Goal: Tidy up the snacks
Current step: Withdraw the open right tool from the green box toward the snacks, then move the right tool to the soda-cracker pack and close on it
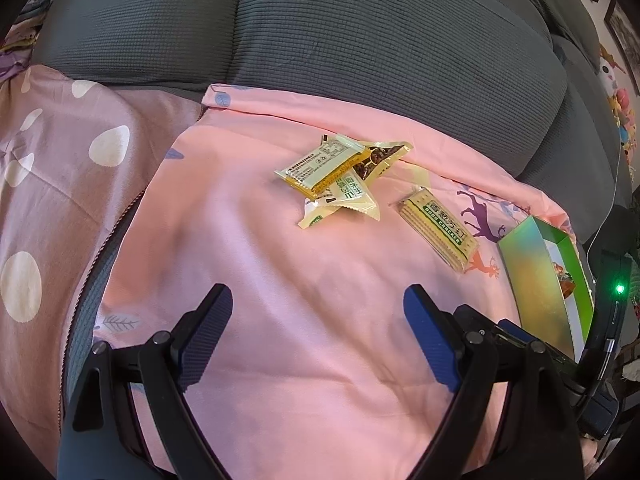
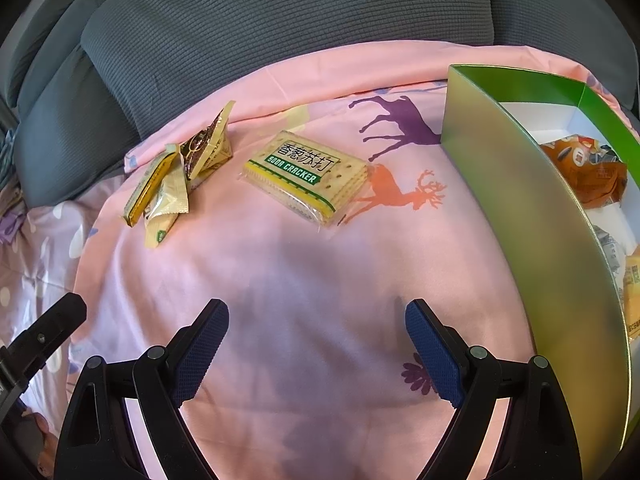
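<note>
A soda cracker pack (image 1: 438,232) (image 2: 308,178) lies flat on the pink cloth (image 1: 280,320) (image 2: 304,280). To its left, a small heap of yellow snack packets (image 1: 340,172) (image 2: 176,176) rests overlapping. A green box (image 1: 536,272) (image 2: 520,208) stands at the right, with an orange snack bag (image 2: 588,172) and other packets inside. My left gripper (image 1: 318,300) hangs open over bare cloth, short of the packets. My right gripper (image 2: 317,314) is open too, nothing between its fingers, below the cracker pack and left of the box.
Grey sofa cushions (image 1: 360,40) (image 2: 280,20) rise behind the cloth. A mauve spotted blanket (image 1: 60,168) lies at the left. The other gripper's black frame (image 2: 36,340) shows at the right wrist view's lower left. Toys (image 1: 620,100) sit at the far right.
</note>
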Demonstrator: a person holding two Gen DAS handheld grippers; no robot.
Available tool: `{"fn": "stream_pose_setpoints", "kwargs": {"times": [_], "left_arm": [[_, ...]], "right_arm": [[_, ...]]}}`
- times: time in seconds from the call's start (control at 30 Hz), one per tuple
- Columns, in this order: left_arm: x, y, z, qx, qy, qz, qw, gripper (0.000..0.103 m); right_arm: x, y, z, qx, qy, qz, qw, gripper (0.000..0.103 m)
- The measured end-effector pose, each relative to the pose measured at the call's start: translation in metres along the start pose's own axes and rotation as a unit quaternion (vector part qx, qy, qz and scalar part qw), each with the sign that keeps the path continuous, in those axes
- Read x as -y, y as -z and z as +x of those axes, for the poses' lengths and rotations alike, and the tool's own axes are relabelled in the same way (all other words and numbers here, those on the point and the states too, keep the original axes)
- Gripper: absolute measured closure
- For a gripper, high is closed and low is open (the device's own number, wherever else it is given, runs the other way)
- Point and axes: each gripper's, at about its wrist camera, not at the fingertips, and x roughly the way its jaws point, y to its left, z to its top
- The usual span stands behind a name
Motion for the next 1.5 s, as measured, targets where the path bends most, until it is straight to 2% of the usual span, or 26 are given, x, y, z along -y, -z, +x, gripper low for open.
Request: {"fn": "stream_pose_setpoints", "kwargs": {"times": [0.5,0.63,0.73,0.83,0.97,1.07,1.17,1.3,1.4,1.5], "left_arm": [[-0.006,-0.002,-0.001,-0.007,-0.001,-0.010,0.9999,0.015],[-0.012,-0.005,-0.002,-0.006,0.000,-0.021,0.9998,0.015],[-0.021,-0.008,-0.004,-0.004,0.002,-0.036,0.9994,0.015],[-0.027,-0.010,-0.003,-0.006,0.001,-0.045,0.9990,0.015],[-0.033,-0.013,-0.003,-0.001,0.002,-0.055,0.9985,0.015],[-0.039,-0.015,-0.004,0.000,-0.003,-0.056,0.9984,0.015],[-0.047,-0.016,-0.003,0.000,-0.008,-0.074,0.9972,0.015],[-0.052,-0.016,-0.002,-0.003,-0.005,-0.078,0.9969,0.015],[-0.052,-0.016,-0.001,-0.004,0.000,-0.079,0.9969,0.015],[-0.050,-0.016,0.001,-0.007,-0.001,-0.076,0.9971,0.015]], "right_arm": [[-0.001,-0.002,-0.001,0.000,0.002,-0.006,1.000,0.013],[-0.008,-0.005,-0.007,0.005,0.002,-0.031,0.999,0.013],[-0.020,-0.015,-0.013,0.010,0.012,-0.074,0.997,0.013],[-0.039,-0.031,-0.015,0.015,0.033,-0.133,0.990,0.013],[-0.066,-0.057,-0.002,0.007,0.043,-0.220,0.975,0.013],[-0.081,-0.077,0.027,-0.031,0.037,-0.271,0.961,0.013],[-0.083,-0.094,0.062,-0.060,0.073,-0.281,0.955,0.013],[-0.082,-0.105,0.097,-0.073,0.106,-0.309,0.942,0.013],[-0.082,-0.107,0.114,-0.082,0.104,-0.330,0.935,0.013],[-0.079,-0.116,0.118,-0.084,0.071,-0.322,0.940,0.013]]}}
